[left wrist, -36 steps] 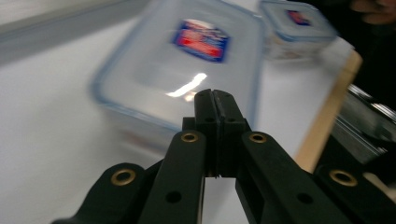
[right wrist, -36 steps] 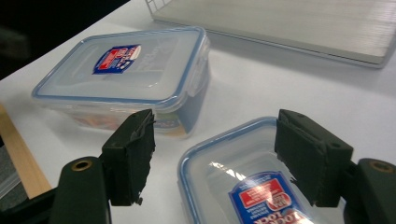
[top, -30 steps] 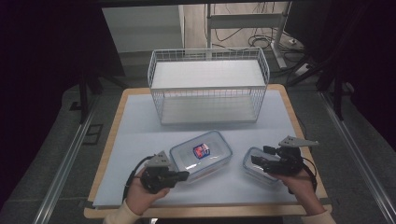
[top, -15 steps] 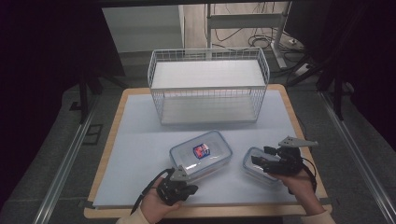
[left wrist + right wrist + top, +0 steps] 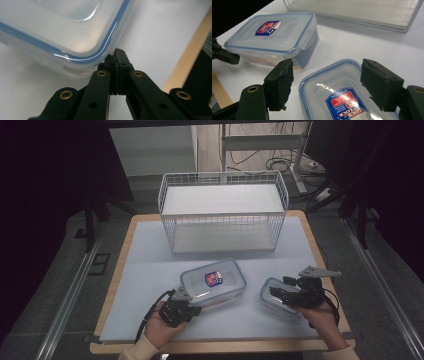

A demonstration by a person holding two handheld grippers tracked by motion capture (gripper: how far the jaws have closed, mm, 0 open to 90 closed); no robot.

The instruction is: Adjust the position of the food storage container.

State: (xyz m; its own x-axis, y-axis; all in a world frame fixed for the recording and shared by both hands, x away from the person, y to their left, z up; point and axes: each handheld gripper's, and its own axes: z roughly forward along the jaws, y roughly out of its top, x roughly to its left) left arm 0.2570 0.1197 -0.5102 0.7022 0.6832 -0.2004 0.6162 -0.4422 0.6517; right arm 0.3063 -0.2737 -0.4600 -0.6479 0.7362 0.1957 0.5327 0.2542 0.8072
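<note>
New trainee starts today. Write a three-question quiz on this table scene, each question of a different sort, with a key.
1. True or false: the left gripper has its fingers closed together.
2. Which container lies between the right gripper fingers? A) the larger container B) the smaller container
3. What stands at the table's far side?

Key: 1. True. 2. B; the fingers straddle it, and contact is unclear. 3. A white wire basket.
</note>
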